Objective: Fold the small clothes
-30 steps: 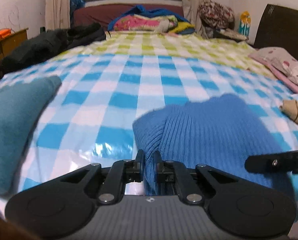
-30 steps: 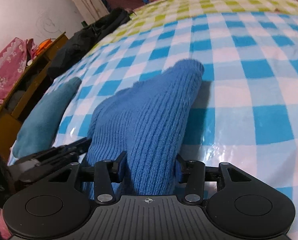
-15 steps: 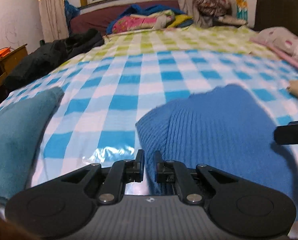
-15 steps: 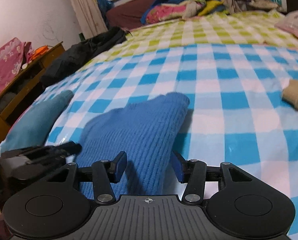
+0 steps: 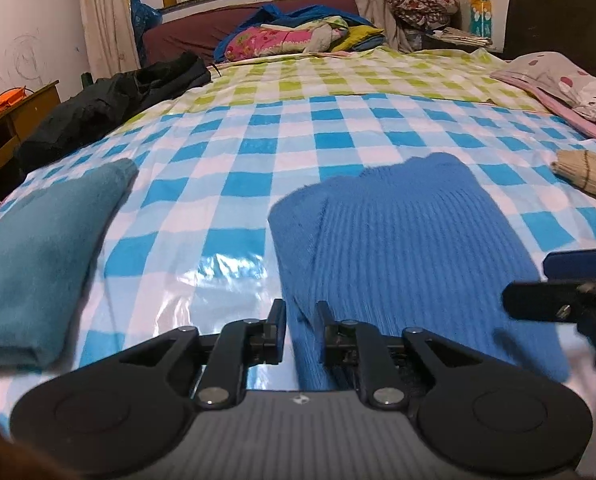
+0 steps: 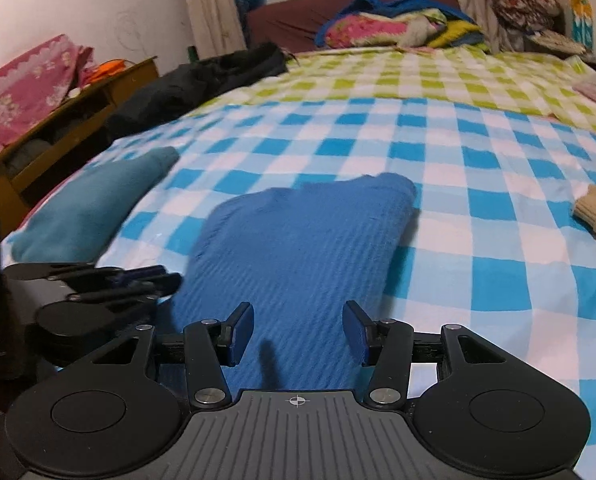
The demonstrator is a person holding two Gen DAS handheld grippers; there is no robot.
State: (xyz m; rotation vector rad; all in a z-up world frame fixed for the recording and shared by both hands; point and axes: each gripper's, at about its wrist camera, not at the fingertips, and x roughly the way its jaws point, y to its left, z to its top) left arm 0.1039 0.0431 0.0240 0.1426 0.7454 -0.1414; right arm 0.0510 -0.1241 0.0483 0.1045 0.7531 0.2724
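Knit sweater (image 5: 410, 248) folded on the bed (image 5: 257, 128) before my grippers, folded towel (image 5: 37, 248) well to its left, perhaps a sock (image 5: 586, 176) right, jacket (image 5: 109, 104) behind left.

The blue sweater (image 5: 410, 240) is ribbed knit, the teal cloth (image 5: 37, 248) fuzzy and matt, the checked bed cover (image 5: 225, 268) glossy plastic, and each tool matt black plastic.

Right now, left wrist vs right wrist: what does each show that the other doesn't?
Left wrist only: the pink spotted bedding at the right edge, and the left gripper head-on, jaws just opening, the sweater's edge between them.
Right wrist only: the pink floral cloth on the wooden shelf, and the right gripper open over the sweater.
Both: blue ribbed sweater, folded teal cloth, black jacket, checked sheet.
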